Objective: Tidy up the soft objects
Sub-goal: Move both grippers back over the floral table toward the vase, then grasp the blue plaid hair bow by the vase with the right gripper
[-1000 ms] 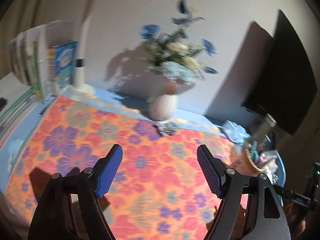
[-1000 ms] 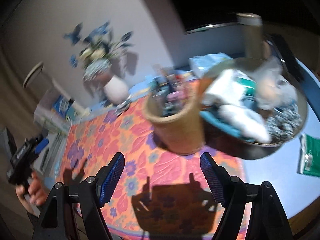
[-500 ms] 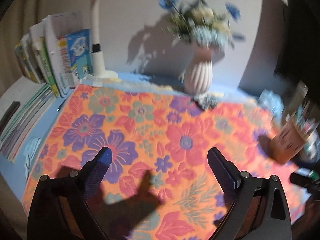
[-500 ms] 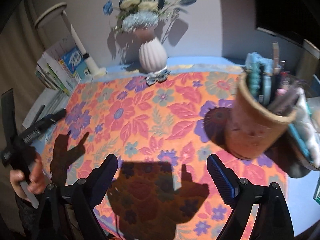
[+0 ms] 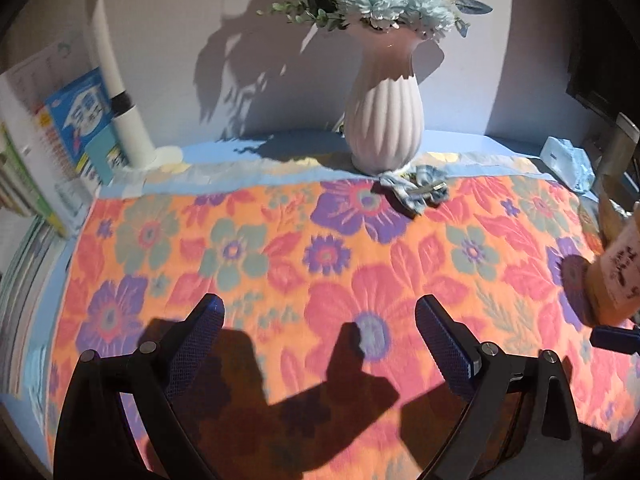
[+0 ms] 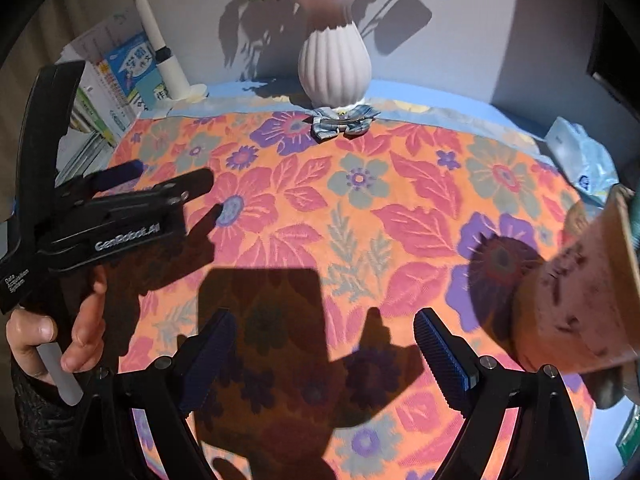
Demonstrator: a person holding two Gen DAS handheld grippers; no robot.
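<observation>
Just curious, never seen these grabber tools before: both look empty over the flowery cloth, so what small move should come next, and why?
Probably reach the left gripper forward to the blue fabric bow beside the vase. Both grippers are open and empty, and the bow is the only loose soft item on the cloth.

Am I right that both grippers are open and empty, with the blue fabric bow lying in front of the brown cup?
Not quite: the blue fabric bow lies in front of the white ribbed vase, as the right wrist view shows. Both the left gripper and right gripper are open and empty.
</observation>
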